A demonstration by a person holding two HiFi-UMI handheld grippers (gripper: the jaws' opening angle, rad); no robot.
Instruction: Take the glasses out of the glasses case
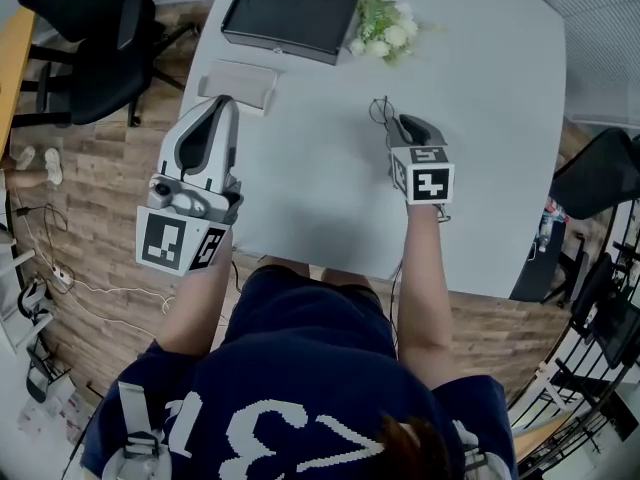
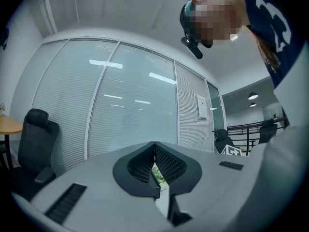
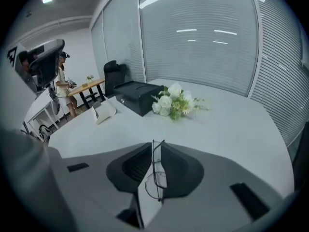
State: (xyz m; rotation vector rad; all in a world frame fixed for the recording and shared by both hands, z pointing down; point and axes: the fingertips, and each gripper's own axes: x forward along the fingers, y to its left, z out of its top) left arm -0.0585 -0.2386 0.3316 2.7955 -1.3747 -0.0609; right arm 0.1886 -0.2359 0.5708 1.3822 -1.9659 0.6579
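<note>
My right gripper [image 1: 397, 120] is shut on a pair of thin black wire glasses [image 3: 157, 177], held a little above the white table [image 1: 480, 138] at its middle. In the head view the glasses [image 1: 380, 111] stick out to the left of the fingertips. The white glasses case [image 1: 240, 84] lies open at the table's left edge; in the right gripper view the case [image 3: 103, 112] looks empty. My left gripper [image 1: 226, 104] is raised just in front of the case, shut with nothing in it, and in its own view the left gripper [image 2: 154, 146] points up at a glass wall.
A black box [image 1: 288, 18] sits at the far side of the table with a bunch of white flowers [image 1: 384, 28] to its right. Black office chairs [image 1: 95, 38] stand off the table's left side. A person [image 3: 63, 88] stands by a far wooden table.
</note>
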